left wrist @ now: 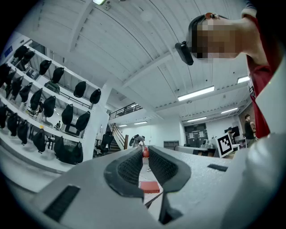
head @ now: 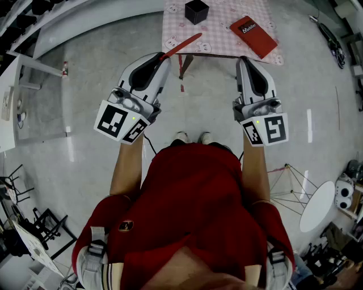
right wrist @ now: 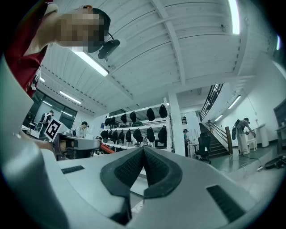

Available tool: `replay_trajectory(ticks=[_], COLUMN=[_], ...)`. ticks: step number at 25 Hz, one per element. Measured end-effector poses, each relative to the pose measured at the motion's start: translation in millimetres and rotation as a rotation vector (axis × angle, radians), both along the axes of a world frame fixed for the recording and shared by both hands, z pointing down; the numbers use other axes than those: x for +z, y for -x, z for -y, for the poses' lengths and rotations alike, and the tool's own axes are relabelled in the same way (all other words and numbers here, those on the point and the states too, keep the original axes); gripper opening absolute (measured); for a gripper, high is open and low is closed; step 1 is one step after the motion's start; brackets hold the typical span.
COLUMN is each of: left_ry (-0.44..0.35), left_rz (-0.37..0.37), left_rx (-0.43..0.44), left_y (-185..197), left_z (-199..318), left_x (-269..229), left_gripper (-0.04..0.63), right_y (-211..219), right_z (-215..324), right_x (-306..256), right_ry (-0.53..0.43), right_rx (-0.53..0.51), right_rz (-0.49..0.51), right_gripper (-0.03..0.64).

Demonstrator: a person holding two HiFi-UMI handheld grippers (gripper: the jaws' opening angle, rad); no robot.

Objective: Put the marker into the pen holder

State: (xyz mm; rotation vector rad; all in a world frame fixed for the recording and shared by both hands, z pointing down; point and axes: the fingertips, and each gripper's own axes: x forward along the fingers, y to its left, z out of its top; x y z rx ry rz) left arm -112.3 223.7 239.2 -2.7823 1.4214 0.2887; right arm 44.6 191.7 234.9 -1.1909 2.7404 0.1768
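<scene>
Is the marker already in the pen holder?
No, the left tongs grip the marker, which is well short of the black pen holder.

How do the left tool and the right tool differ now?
The left tool is shut on the red marker, whose tip reaches over the table; the right tool is shut on nothing. The left tool angles inward, the right tool points nearly straight ahead. Both point toward the table.

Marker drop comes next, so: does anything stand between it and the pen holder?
Nothing visible does: only bare tablecloth lies between the marker and the pen holder; the red booklet sits off to the right.
</scene>
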Motion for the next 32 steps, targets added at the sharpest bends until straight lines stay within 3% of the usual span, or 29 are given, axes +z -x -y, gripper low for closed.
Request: replay_trajectory(ticks=[18,25,32], left_ry=[0.009,0.024,0.053], left_rz=[-0.064,-0.022,0.018], left_rx=[-0.010,-0.044,-0.064], left_y=[40,44,32], left_z=[11,43,106], left_x=[22,27,31], left_gripper=[0.048,0.048,0.048], right_y=[29,32,15], right_z=[-1,27,90], right_x=[18,24,26], right_ry=[0.055,0.047,0.020], right_rx=[-0.003,-0.033,-0.036], right_rz=[-0.040,-0.024,-0.020], right_gripper=[-0.002,-0.002,-0.002])
